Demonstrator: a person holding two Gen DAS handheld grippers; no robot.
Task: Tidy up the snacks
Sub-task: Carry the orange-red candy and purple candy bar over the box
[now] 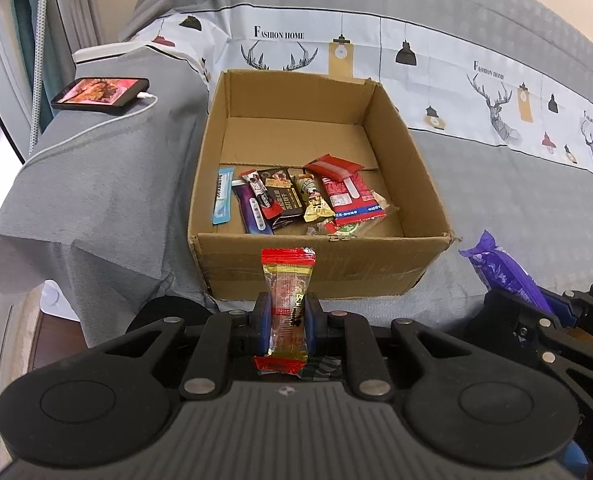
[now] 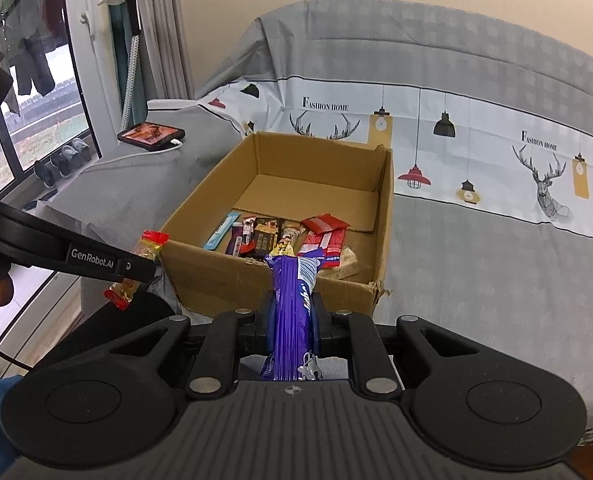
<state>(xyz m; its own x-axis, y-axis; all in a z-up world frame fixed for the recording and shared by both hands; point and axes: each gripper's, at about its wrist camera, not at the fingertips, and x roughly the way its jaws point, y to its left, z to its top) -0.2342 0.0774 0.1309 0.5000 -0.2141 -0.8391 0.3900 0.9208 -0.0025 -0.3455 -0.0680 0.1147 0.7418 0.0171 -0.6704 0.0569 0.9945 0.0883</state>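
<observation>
Two snacks in transit: left gripper [image 1: 288, 314] clamps the red-ended packet [image 1: 287, 280], right gripper [image 2: 294, 316] clamps the purple wrapper [image 2: 292, 312], both low-centre before the cardboard box [image 1: 320, 264]. Next, I'd say: carry over the rim, release.

You are in a home, in a living room by the look of it. A sofa [image 2: 476, 272] under a grey cover printed with lamps, deer and "Fashion Home" fills the view. A phone [image 1: 100, 93] charges on its armrest. Beside the window [image 2: 28, 120] you see curtains [image 2: 168, 36], hanging laundry [image 2: 32, 52] and shoes [image 2: 62, 160].
</observation>
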